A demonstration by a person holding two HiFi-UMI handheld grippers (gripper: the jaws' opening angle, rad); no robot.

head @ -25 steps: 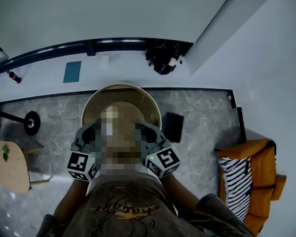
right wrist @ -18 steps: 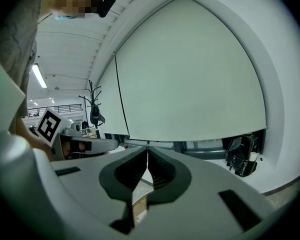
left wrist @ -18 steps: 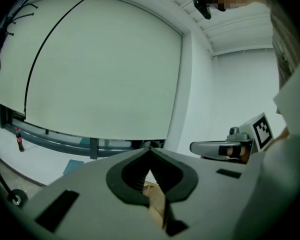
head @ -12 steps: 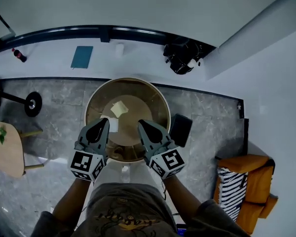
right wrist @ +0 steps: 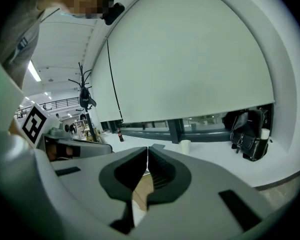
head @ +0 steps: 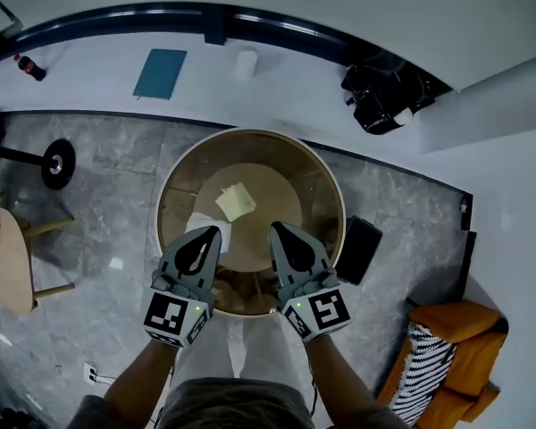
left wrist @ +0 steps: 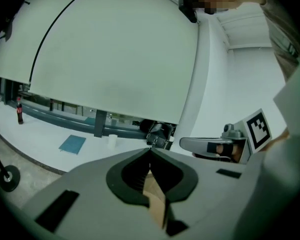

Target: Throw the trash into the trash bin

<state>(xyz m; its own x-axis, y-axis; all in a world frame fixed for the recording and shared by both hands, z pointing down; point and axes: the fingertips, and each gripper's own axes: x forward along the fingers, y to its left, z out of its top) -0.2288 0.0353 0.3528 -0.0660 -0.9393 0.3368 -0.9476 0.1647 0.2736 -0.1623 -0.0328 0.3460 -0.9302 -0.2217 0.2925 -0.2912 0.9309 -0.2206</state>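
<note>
The trash bin [head: 328,173] is a wide round tub with a pale rim and a wood-coloured inside, standing on the grey stone floor. A yellowish scrap of paper [head: 235,201] and a white piece [head: 204,227] lie on its bottom. My left gripper [head: 209,234] and right gripper [head: 279,231] hang side by side over the bin's near rim, pointing into it. Both are shut with nothing between the jaws. In the left gripper view the left gripper [left wrist: 150,152] has its tips meeting. In the right gripper view the right gripper [right wrist: 148,149] does too.
A dark flat thing [head: 358,249] lies right of the bin. On the white ledge behind are a teal notebook [head: 161,72], a white cup [head: 246,63], a black bag [head: 384,96] and a bottle [head: 30,67]. An orange chair [head: 456,356] stands lower right and a wooden table [head: 2,262] left.
Both grippers have sunk towards the bin and now reach over its near rim. The bin looks larger and sits lower in the head view.
</note>
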